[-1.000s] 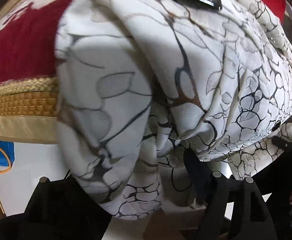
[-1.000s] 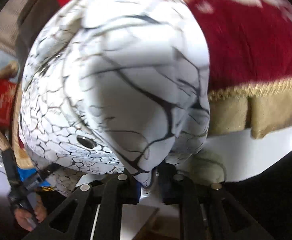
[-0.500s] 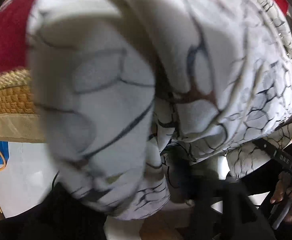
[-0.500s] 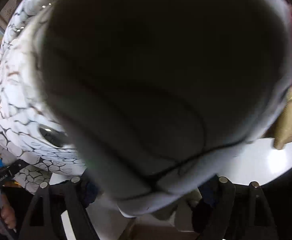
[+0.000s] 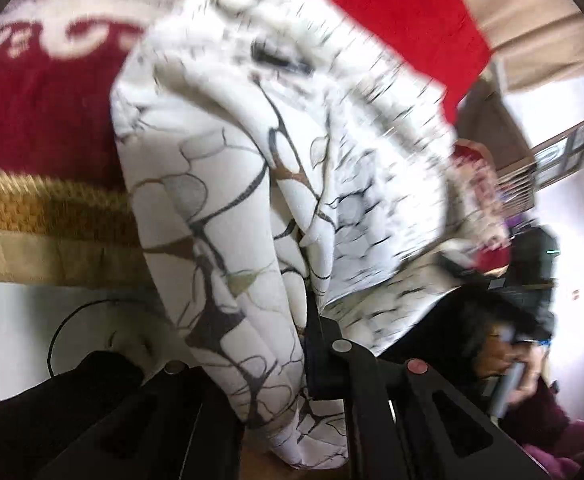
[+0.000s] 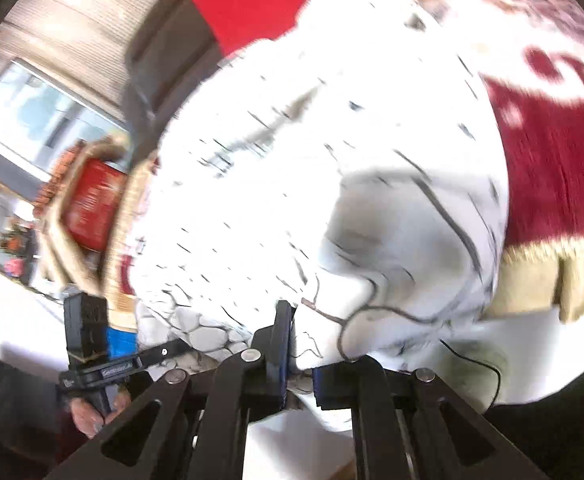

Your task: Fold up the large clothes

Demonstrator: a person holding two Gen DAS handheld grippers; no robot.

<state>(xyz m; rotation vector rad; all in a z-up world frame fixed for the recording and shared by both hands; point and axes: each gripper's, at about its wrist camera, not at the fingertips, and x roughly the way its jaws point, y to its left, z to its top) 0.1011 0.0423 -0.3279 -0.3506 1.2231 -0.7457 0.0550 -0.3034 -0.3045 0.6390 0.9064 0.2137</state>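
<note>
A large white garment with a black and brown crackle print (image 5: 276, 184) is lifted off the red bed cover (image 5: 44, 112). My left gripper (image 5: 268, 364) is shut on a thick fold of it that hangs down between the fingers. My right gripper (image 6: 299, 356) is shut on another edge of the same garment (image 6: 331, 184), which fills most of the right wrist view, bright and blurred. The left gripper also shows in the right wrist view (image 6: 92, 344), held in a hand at lower left.
The red patterned cover has a gold fringe edge (image 5: 48, 208) over a white bed base (image 5: 32, 320). A black cable (image 5: 64, 328) lies below. A window (image 6: 44, 116) and a red box (image 6: 92, 204) are at the left. A person (image 5: 527, 364) is at the right.
Both grippers have lifted and swung the garment up and away from the bed. The view has turned toward the room. The right gripper's jaws, apart half a second ago, are closed on cloth.
</note>
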